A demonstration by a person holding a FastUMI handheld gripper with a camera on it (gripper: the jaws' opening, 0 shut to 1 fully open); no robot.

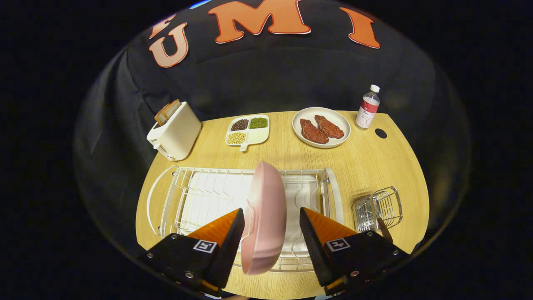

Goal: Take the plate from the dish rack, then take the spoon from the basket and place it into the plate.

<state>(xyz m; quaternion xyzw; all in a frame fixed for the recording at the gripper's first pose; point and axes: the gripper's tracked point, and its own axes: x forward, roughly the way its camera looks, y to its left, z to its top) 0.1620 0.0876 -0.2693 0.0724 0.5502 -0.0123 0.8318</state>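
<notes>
Your gripper [270, 227] has its fingers apart, with the pink plate [264, 216] standing on edge between them in the white dish rack [208, 196]. The left finger seems to touch the plate's rim — the right one stays clear of it. At about 3 o'clock from the rack stands the wire basket [378, 208] with the spoon [384, 228] handle leaning out.

A light wood-grain desk [374, 166] was seen carrying several things. A white dish rack [208, 196] was set on its near side, with a small wire basket [379, 208] just beside it. Farther back, a white toaster [175, 131], a divided tray of beans [248, 130], a plate of meat [321, 127] and a bottle [368, 107] were lined up.
</notes>
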